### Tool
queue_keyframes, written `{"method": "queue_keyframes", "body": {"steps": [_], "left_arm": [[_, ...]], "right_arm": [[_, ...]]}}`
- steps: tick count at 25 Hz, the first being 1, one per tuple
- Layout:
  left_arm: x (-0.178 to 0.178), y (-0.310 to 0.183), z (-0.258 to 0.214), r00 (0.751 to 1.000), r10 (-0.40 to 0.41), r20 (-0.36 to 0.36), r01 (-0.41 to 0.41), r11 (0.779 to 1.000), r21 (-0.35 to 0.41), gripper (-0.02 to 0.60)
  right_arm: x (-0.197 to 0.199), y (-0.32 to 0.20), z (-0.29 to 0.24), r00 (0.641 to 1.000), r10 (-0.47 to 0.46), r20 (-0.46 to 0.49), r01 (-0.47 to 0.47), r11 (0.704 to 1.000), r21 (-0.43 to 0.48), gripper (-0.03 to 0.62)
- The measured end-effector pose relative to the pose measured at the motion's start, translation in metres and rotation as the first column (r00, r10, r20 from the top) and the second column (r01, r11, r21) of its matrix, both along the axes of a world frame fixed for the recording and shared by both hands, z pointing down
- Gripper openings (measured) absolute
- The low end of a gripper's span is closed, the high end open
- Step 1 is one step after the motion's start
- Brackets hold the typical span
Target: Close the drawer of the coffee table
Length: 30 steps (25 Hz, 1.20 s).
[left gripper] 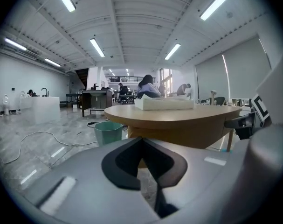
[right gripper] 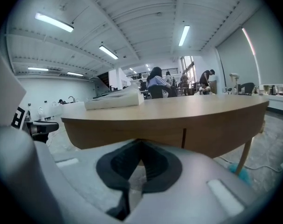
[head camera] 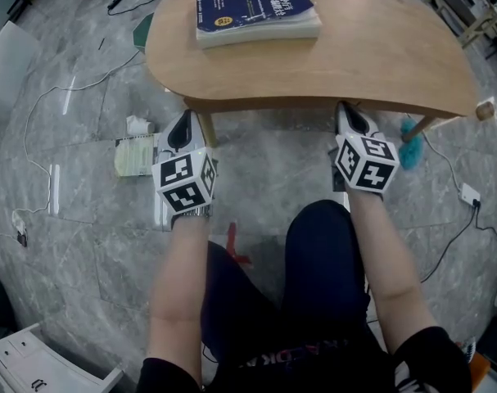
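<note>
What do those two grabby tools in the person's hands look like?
The left tool and right tool are light grey shells that taper to a point, with a dark lining inside. Each carries a white cube printed with black square markers. The person wears short black sleeves.

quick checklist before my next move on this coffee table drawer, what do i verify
1. Drawer front flush with the panel beside it on the coffee table: ok, it looks level at the seam in the right gripper view.
2. Left gripper jaws together with nothing between them: ok.
3. Right gripper jaws together with nothing between them: ok.
4. Gripper tips touching the drawer front: cannot tell, the tabletop edge hides them in the head view.
5. Book lying flat, well back from the front edge: ok.
</note>
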<state>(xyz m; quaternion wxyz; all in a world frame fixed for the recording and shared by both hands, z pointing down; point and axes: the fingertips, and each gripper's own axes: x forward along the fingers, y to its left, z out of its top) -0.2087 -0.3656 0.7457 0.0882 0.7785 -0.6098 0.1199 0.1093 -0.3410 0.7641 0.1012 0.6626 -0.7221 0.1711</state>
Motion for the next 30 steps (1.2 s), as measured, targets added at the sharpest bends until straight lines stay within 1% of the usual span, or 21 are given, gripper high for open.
{"method": "queue_keyframes", "body": {"steps": [5, 8, 10, 12, 15, 17, 21, 24, 26, 28, 30], "left_arm": [[0.0, 0.005, -0.018, 1.0, 0.012, -0.008, -0.012, 1.0, 0.015, 0.005], [-0.001, 0.007, -0.028, 1.0, 0.007, 0.0, -0.007, 1.0, 0.001, 0.005], [-0.002, 0.011, -0.032, 1.0, -0.003, 0.01, 0.004, 1.0, -0.031, 0.005], [0.0, 0.016, -0.035, 1.0, -0.014, 0.01, 0.015, 0.997, -0.081, 0.005], [0.008, 0.033, -0.042, 0.999, -0.028, 0.02, 0.031, 0.985, -0.172, 0.005], [0.019, 0.048, -0.054, 0.999, -0.03, 0.031, 0.036, 0.973, -0.227, 0.005], [0.048, 0.08, -0.102, 1.0, -0.016, 0.02, 0.021, 0.953, -0.302, 0.005], [0.065, 0.103, -0.151, 1.0, -0.003, 0.016, 0.009, 0.94, -0.342, 0.005], [0.071, 0.117, -0.186, 1.0, -0.008, 0.008, 0.01, 0.932, -0.362, 0.005], [0.074, 0.132, -0.22, 1.0, -0.015, 0.004, 0.015, 0.928, -0.373, 0.005], [0.078, 0.141, -0.254, 1.0, -0.012, 0.006, 0.013, 0.932, -0.363, 0.005]], "right_arm": [[-0.006, 0.002, -0.015, 1.0, -0.03, -0.006, 0.03, 1.0, 0.009, 0.002], [-0.008, 0.004, -0.017, 0.999, -0.037, -0.007, 0.037, 0.999, -0.026, 0.002], [-0.011, 0.008, -0.018, 0.999, -0.048, -0.01, 0.047, 0.996, -0.072, 0.002], [-0.015, 0.014, -0.023, 0.998, -0.066, -0.014, 0.064, 0.99, -0.127, 0.002], [-0.022, 0.027, -0.042, 0.996, -0.092, -0.023, 0.085, 0.975, -0.207, 0.002], [-0.029, 0.037, -0.064, 0.994, -0.107, -0.022, 0.098, 0.965, -0.245, 0.002], [-0.046, 0.054, -0.123, 0.988, -0.155, -0.001, 0.149, 0.947, -0.284, 0.002], [-0.051, 0.07, -0.172, 0.98, -0.199, 0.004, 0.19, 0.93, -0.313, 0.002], [-0.05, 0.081, -0.205, 0.975, -0.224, 0.002, 0.212, 0.92, -0.328, 0.002], [-0.046, 0.09, -0.238, 0.969, -0.248, -0.006, 0.231, 0.913, -0.337, 0.002], [-0.041, 0.093, -0.272, 0.963, -0.269, -0.019, 0.249, 0.912, -0.326, 0.002]]}}
